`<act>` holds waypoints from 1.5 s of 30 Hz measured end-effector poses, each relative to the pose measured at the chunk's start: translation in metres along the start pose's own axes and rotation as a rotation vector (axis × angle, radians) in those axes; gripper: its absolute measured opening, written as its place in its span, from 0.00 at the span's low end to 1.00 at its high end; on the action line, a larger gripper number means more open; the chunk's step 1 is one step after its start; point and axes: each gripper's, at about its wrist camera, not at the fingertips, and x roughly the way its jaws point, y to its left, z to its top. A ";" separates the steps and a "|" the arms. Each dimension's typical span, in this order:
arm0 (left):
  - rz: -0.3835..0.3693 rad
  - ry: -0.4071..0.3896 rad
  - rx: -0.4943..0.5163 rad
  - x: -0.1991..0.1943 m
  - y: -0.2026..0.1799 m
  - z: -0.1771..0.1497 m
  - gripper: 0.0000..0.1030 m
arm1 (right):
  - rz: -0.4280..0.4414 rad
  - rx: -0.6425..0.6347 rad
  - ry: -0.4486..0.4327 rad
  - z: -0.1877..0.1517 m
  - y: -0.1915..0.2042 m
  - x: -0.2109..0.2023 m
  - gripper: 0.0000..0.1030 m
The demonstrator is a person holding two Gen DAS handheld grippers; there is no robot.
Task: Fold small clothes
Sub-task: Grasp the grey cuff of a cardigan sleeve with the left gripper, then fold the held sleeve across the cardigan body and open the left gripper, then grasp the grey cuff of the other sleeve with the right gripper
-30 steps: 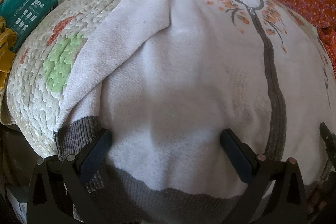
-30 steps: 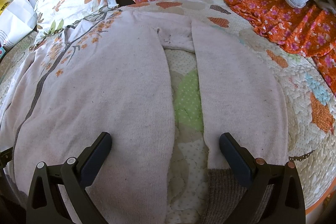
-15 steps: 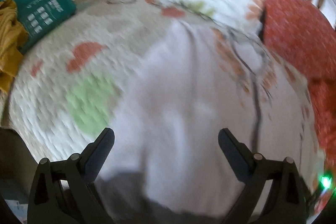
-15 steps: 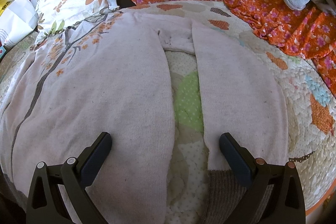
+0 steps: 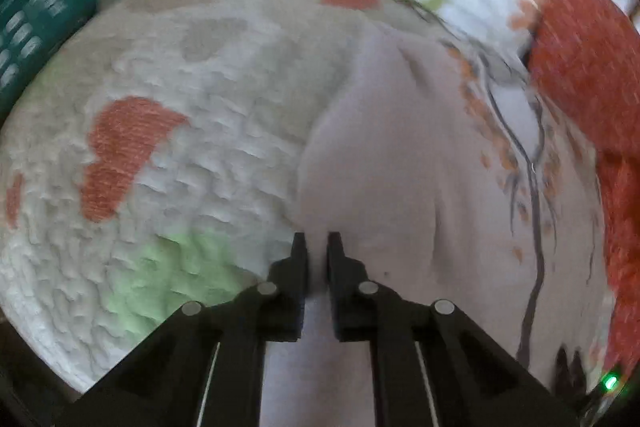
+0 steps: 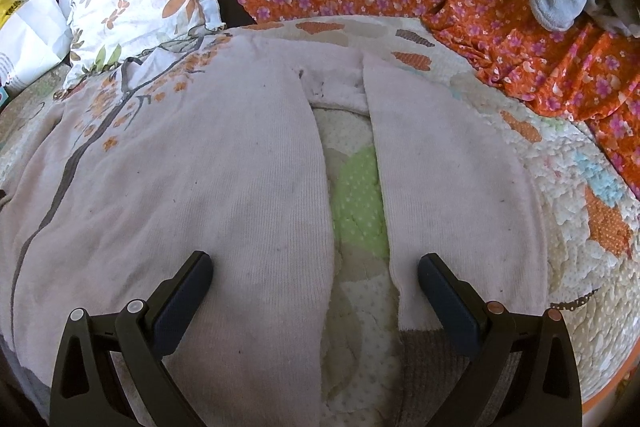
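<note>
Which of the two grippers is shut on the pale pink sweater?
The left gripper: its fingers are pinched together on a fold of the pale pink sweater. The right gripper stands wide open above it.

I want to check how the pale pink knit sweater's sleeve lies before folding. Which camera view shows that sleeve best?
The right wrist view: the sleeve of the pale pink knit sweater lies sharp and flat beside the body, its grey cuff visible. The left wrist view is blurred and shows only the sweater's other edge, not this sleeve.
</note>
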 end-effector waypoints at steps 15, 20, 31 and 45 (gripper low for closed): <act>0.184 -0.165 -0.084 -0.065 0.052 0.033 0.53 | -0.023 0.013 -0.048 -0.001 0.002 0.000 1.00; 0.039 -0.134 0.002 -0.085 -0.002 -0.018 0.60 | 0.024 0.057 0.044 0.009 -0.007 -0.002 1.00; -0.170 -0.051 0.141 -0.093 -0.094 -0.117 0.74 | 0.244 -0.045 0.259 0.076 -0.110 -0.062 0.86; -0.156 0.015 0.157 -0.086 -0.101 -0.152 0.74 | 0.175 -0.600 0.372 -0.021 -0.035 -0.033 0.56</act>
